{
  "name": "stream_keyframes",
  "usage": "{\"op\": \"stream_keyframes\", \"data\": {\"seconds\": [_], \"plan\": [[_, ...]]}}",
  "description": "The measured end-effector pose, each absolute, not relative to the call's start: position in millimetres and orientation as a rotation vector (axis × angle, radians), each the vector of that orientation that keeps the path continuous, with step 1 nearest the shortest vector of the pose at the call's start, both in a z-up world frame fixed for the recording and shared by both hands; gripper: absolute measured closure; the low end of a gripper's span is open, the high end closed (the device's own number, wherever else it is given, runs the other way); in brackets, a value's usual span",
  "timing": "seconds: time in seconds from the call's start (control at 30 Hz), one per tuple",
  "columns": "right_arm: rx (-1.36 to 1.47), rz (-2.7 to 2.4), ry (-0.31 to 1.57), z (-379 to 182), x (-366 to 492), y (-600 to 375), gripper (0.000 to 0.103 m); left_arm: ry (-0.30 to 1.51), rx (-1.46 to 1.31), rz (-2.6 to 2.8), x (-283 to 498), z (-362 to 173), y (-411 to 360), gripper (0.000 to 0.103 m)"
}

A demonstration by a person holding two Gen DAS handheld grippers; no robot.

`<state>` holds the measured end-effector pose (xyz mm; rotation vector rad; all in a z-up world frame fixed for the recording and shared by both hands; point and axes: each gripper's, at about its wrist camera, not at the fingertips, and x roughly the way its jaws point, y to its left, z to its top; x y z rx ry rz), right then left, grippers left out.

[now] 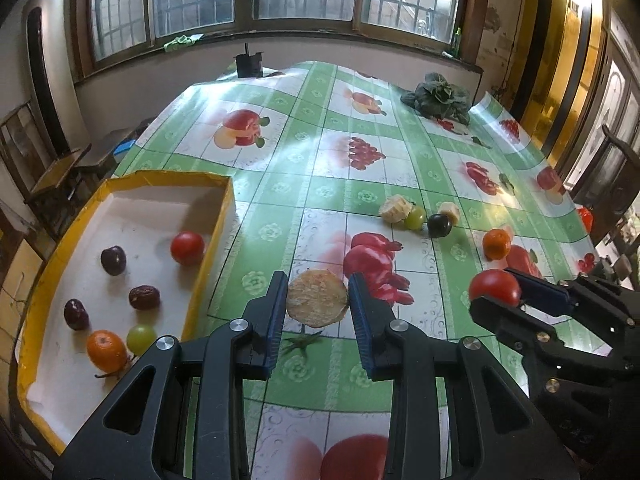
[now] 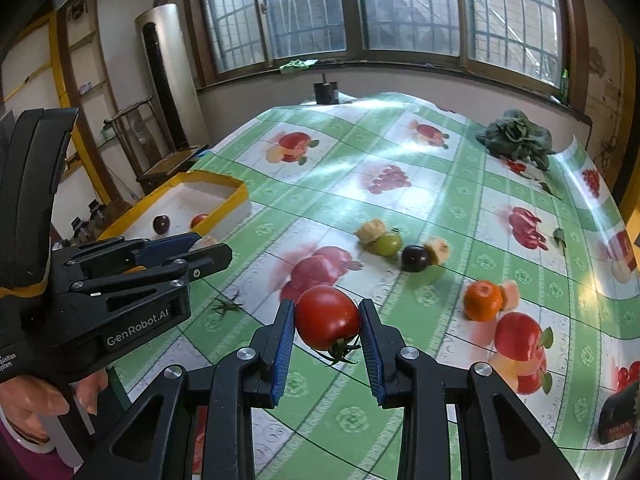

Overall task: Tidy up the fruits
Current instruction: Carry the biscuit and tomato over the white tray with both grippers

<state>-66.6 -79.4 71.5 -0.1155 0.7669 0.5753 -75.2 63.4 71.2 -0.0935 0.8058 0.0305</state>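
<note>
Transport step. Left gripper (image 1: pixel 318 312) fingers close on a banana slice (image 1: pixel 317 298); right gripper (image 2: pixel 327 338) fingers clamp a tomato (image 2: pixel 327 317), both clear of the tabletop (image 1: pixel 360 152). Next: carry each over the yellow-rimmed box (image 1: pixel 216 240), left of both fingers, and release.

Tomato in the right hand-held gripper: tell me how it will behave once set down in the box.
The tomato looks round and glossy, so it will probably roll on the box's flat floor. Its skin looks thin, so a hard squeeze may bruise it. The stem may stop a roll.
</note>
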Motion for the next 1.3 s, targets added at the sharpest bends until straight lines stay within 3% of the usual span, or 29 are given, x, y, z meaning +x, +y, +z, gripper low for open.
{"op": "stream_keyframes", "data": {"seconds": [0.7,1.3], "plan": [[-0.224,0.732,0.69,97,-87,-1,0.072,0.745,-0.19,0.151,-151,97,173,0.073],[-0.315,0.887,0.708,93,-101,75,0.072,0.79,-0.253,0.317,-183,67,242,0.073]]}}
